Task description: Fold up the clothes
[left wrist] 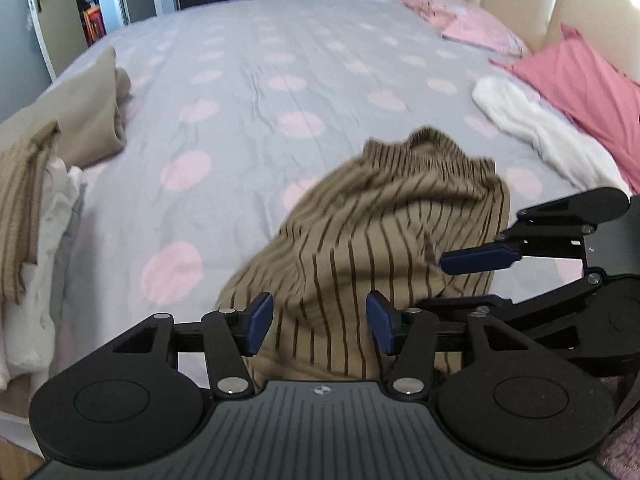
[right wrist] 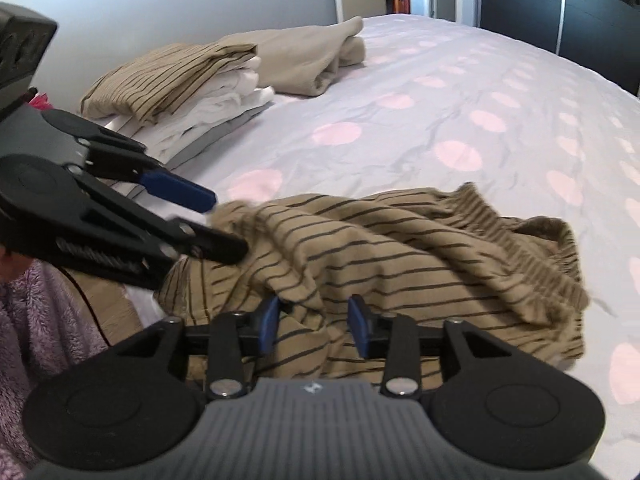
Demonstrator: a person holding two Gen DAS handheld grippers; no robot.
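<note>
Striped garment (left wrist: 384, 240) motion-blurred, near edge hidden behind left gripper (left wrist: 320, 322); folded stack (left wrist: 28, 240) cut off.

both cameras ride on the handheld grippers at the near edge of the bed (left wrist: 248, 92), tilted downward and close over the striped garment (left wrist: 380, 232). the left view faces across the bed toward the pillows; the right view faces toward the folded stack (right wrist: 180, 84). each catches the other gripper at its side.
</note>
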